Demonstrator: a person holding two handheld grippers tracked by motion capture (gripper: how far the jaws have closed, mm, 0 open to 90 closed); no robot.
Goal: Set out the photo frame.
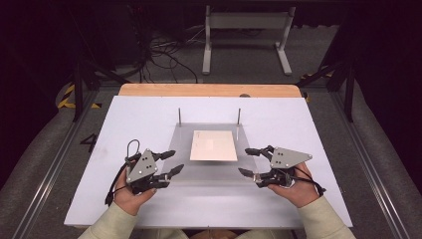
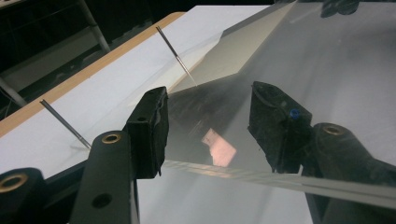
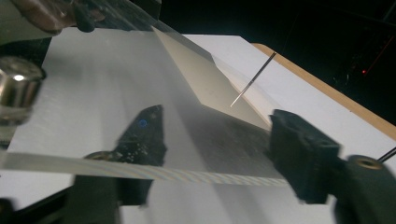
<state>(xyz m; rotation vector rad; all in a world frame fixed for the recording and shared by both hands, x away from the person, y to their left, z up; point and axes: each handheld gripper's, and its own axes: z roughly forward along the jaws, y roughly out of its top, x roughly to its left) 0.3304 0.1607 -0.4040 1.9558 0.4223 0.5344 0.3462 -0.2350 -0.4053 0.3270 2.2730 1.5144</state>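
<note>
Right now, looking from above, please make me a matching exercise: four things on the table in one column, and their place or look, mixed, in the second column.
1. sheet
2. card
3. pins
4. wooden strip

a. along the far edge of the table
b. see-through
c. upright, beyond the card
d. pale, in the sheet's middle

Pairs: 1-b; 2-d; 3-c; 4-a
</note>
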